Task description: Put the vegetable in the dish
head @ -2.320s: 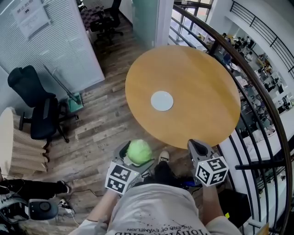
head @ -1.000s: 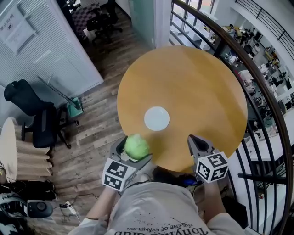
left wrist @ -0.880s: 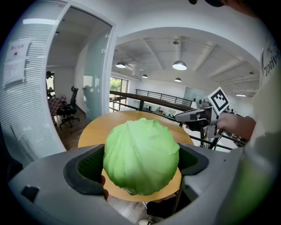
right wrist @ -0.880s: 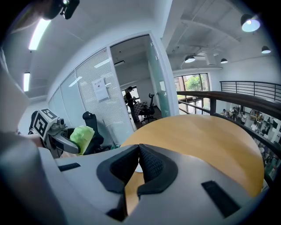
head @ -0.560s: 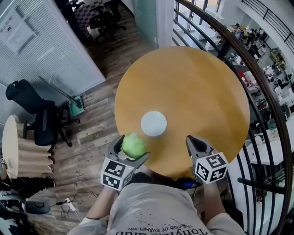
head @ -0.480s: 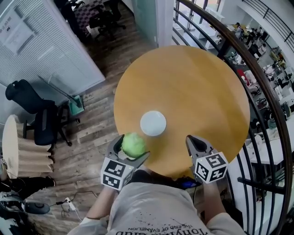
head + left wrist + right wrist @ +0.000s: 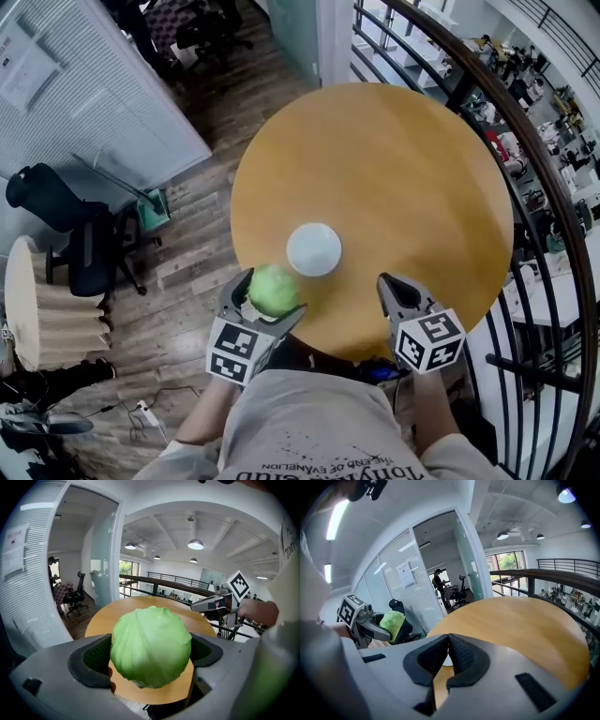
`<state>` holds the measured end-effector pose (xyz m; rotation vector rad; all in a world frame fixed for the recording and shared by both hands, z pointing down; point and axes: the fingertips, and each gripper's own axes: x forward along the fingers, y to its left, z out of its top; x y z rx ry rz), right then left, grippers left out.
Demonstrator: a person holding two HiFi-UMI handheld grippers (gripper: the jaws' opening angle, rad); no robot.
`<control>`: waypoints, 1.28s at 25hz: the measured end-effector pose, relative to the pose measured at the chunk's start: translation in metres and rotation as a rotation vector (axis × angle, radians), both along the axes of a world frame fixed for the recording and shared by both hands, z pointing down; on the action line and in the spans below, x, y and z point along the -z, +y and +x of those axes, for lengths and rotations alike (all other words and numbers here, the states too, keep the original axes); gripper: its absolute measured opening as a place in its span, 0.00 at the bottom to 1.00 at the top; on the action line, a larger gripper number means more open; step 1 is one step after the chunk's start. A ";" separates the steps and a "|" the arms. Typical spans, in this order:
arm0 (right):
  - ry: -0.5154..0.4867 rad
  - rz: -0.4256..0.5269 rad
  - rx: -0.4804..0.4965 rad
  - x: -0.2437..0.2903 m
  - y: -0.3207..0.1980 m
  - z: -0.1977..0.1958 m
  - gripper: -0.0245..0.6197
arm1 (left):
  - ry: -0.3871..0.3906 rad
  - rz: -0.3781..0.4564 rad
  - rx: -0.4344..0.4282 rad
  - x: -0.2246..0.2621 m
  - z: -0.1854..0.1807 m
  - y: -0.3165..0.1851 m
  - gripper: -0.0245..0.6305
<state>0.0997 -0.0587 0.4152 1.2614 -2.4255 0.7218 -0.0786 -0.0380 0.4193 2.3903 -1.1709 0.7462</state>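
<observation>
Green cabbage [image 7: 151,646] in left gripper [image 7: 150,654]; head view adds white dish [image 7: 313,248]

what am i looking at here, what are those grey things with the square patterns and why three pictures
A person holds two hand-held clamps, each with two jaws and a marker cube. The head view is from a camera on the person's head, looking down at a round wooden table with a white dish on it. The other two views come from cameras riding on each gripper, looking along its jaws. The left gripper is clamped on a green cabbage, near the dish but not in it. The right gripper is shut and empty.
</observation>
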 end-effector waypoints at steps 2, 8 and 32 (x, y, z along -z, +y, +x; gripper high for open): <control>0.000 0.000 -0.011 0.000 -0.001 -0.002 0.08 | -0.009 -0.001 -0.018 -0.001 0.000 -0.003 0.79; 0.006 -0.009 -0.039 -0.004 -0.005 -0.002 0.08 | -0.022 -0.006 -0.068 -0.008 0.006 -0.015 0.79; -0.013 -0.085 -0.078 -0.067 -0.037 -0.011 0.08 | -0.129 -0.103 -0.259 -0.098 0.045 -0.067 0.79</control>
